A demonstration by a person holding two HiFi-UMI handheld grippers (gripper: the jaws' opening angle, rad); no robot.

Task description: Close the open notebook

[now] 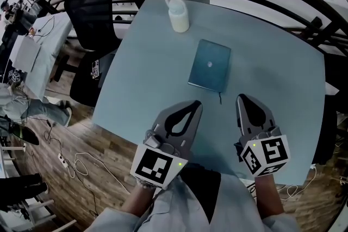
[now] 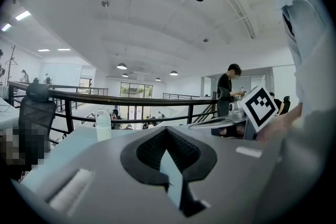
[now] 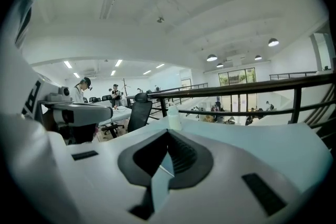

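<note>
In the head view, the person's arms [image 1: 141,206] ran off the bottom edge. The left gripper [image 1: 194,106] and right gripper [image 1: 241,99] covered part of the table [image 1: 283,73] near its front edge. The pale mark on the notebook [image 1: 209,64] was too small to read. In both gripper views each gripper's own body hid the base of the white container [image 2: 103,126]. The background people [image 2: 228,93] were too small to detail.

white bottle [image 1: 178,14] | upright on table [image 1: 272,79] | black chair [image 1: 91,8] beside table
</note>
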